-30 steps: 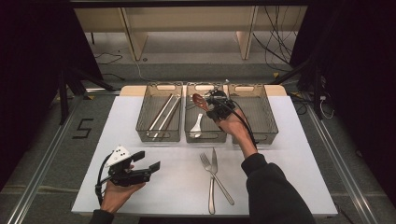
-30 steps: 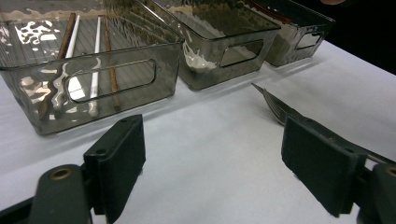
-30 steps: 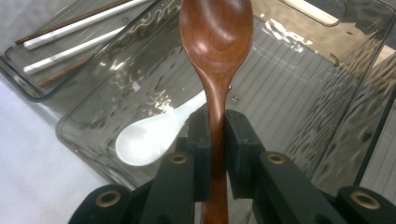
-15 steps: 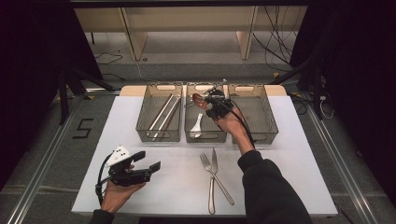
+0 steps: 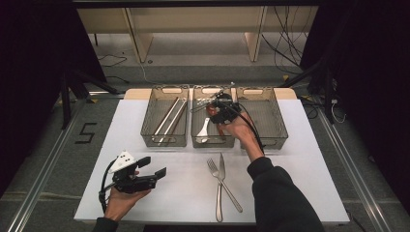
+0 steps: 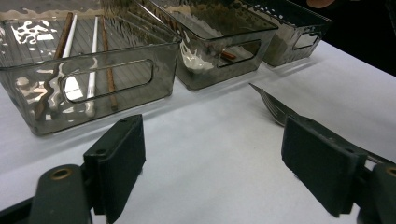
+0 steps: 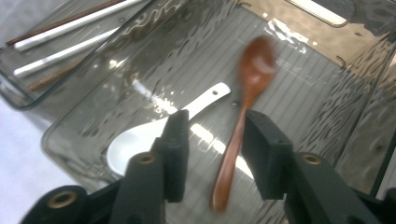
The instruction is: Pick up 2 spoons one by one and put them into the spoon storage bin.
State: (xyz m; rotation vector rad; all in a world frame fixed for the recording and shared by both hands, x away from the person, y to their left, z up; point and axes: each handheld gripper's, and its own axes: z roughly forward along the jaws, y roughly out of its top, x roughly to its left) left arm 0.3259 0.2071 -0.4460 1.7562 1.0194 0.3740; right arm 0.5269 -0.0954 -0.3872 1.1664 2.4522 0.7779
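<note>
R gripper (image 7: 212, 140) hangs over the middle bin (image 5: 197, 141) w/ fingers parted; they've just been opening. Brown wooden spoon (image 7: 245, 105) sits in the gap betw. them, pads not pressing on it, bowel end up-frame and blurred, so can't tell if it's lying flat on the bin floor or mid-drop. Its handle tip is soft too. White ceramic spoon (image 7: 154, 135) lies beside it in the same bin, partly hidden behind the near finger. In high view the R gripper (image 5: 218, 110) and hand cover most of the wooden spoon; only a bit of brown shows. L gripper (image 6: 212, 154) rests low at the desk (image 5: 183, 193) front-left, fingers released, wide apart, nothing betw. them. Chopsticks (image 5: 170, 118) in left bin (image 5: 162, 140), warped thru the wavy wall in L gripper view. Fork (image 5: 217, 186) and knife (image 5: 227, 181) lie crossed on desk; fork handle cut off behind a finger in L gripper view. Right bin (image 5: 275, 140) contents hard to make out.
</note>
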